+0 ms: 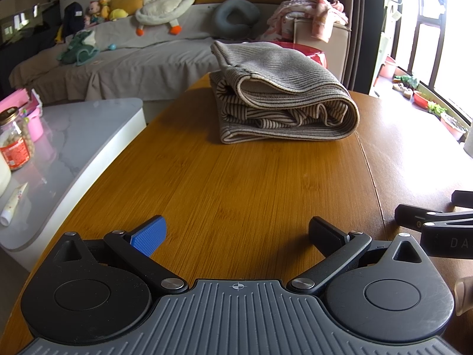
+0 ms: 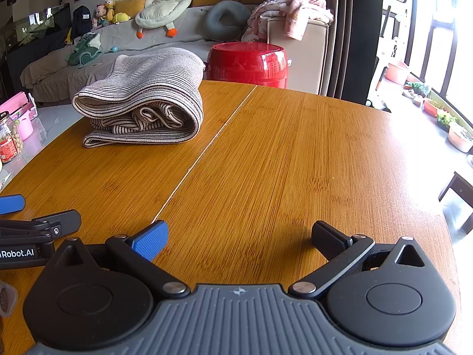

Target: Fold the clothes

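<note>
Folded striped garment (image 1: 283,100) on table (image 1: 236,183)

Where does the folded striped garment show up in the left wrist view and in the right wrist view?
Left wrist view: the striped garment lies folded on the wooden table, upper centre, ahead of the open jaws.
Right wrist view: the striped garment sits upper left, left of the table's seam.
Shared landmark: the white plush duck on the sofa behind it.

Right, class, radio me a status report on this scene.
Left gripper and right gripper open, empty. Striped garment folded on table. Nothing between.
</note>
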